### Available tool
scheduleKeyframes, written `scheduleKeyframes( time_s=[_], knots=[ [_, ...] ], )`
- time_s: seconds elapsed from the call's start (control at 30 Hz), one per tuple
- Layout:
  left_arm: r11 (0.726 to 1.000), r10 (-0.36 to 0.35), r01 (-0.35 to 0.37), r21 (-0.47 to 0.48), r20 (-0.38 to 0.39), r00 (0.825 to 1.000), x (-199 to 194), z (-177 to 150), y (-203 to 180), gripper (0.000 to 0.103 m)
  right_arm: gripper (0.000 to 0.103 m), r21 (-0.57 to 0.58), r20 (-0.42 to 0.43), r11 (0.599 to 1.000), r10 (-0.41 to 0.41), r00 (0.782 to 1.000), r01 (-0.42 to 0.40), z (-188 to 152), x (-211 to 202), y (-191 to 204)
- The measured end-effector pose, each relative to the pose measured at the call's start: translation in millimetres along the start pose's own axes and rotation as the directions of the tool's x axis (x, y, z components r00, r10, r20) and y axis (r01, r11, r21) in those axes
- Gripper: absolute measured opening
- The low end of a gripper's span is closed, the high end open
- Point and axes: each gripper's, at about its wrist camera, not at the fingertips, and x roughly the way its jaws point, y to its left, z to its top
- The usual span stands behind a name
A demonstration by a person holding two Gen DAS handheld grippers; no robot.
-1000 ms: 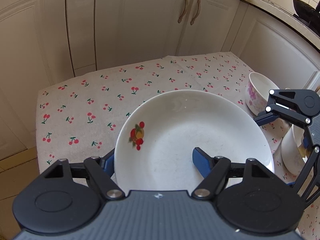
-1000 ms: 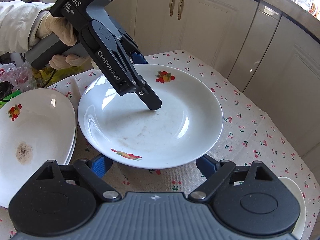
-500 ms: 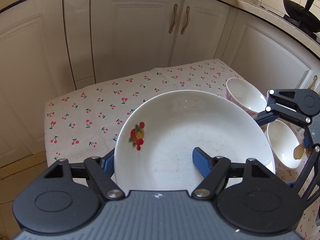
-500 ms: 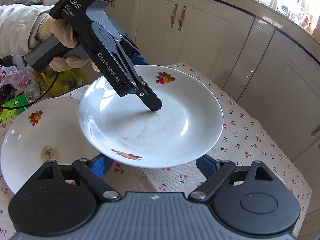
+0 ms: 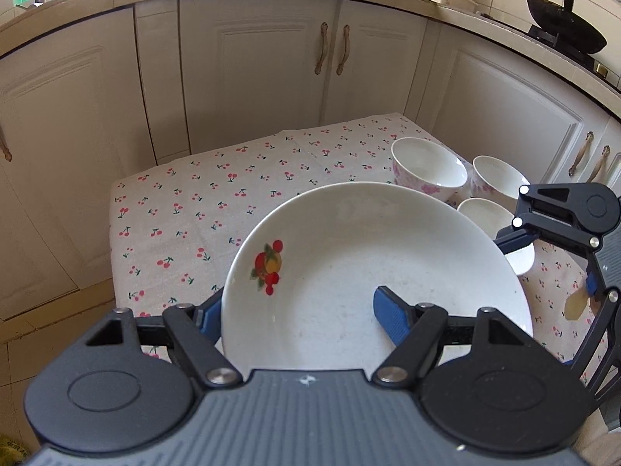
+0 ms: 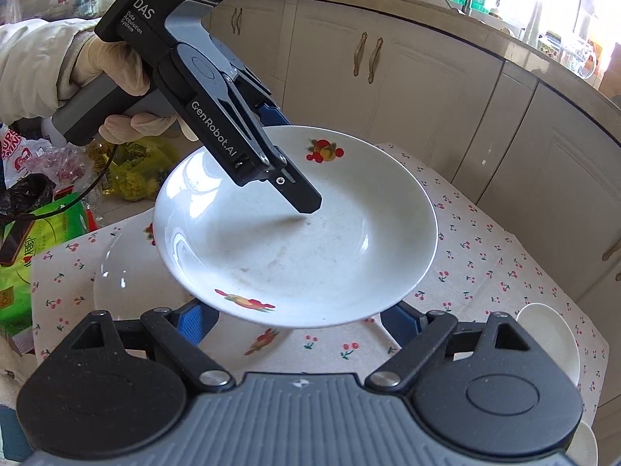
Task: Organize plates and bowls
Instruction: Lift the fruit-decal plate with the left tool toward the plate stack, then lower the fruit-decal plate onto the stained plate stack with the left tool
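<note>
Since a second ago both of my hands have lifted and carried the plate point(image 5: 372, 272) across, so the cherry-print tablecloth point(image 5: 233, 202) now shows three bowls where only part of that cluster showed before, and the stack of plates point(image 6: 128, 268) that sat wide at my left has slid mostly under the one I hold. Largest in view is that tablecloth, covering a small table in front of pale kitchen cabinets point(image 5: 256, 70). Above it hangs the white plate with fruit prints, clear of the cloth and tilted a little. My left gripper point(image 5: 299, 314) is clamped on the plate's near rim: one blue finger point(image 5: 390, 318) lies on the inner face, the other is under the outer edge. My right gripper point(image 6: 295, 322) stands wide, its two blue fingers sitting below the plate's opposite rim, one to each side; whether the pads press the underside I cannot tell. A gloved hand point(image 6: 116, 73) grasps the left tool's handle. Behind the plate, three bowls stand close together: a pink-flowered bowl point(image 5: 427, 167), a second flowered bowl point(image 5: 496, 176) beside it, and a plain white bowl point(image 5: 485, 209) nearest the plate's far edge.
</note>
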Motion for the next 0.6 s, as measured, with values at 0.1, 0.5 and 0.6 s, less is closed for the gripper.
scheduleKeyframes(
  time_s=[0.1, 0.5, 0.6],
  knots=[
    [1.0, -0.003, 0.003, -0.011, 0.002, 1.0, -11.4, -12.2, -4.1, 0.076, 0.093, 0.009, 0.004, 1.0, 0.007, 1.0, -0.007, -4.1, -4.7, 15.0],
    [1.0, -0.011, 0.011, -0.018, -0.021, 1.0, -27.8, -54.9, -19.4, 0.076, 0.093, 0.021, -0.003, 1.0, 0.014, 1.0, -0.014, -22.5, -16.3, 61.8],
    [0.999, -0.02, 0.019, -0.025, -0.03, 0.999, -24.0, -61.6, -20.7, 0.076, 0.093, 0.034, -0.014, 0.999, 0.016, 1.0, -0.016, -27.9, -14.7, 67.5]
  ],
)
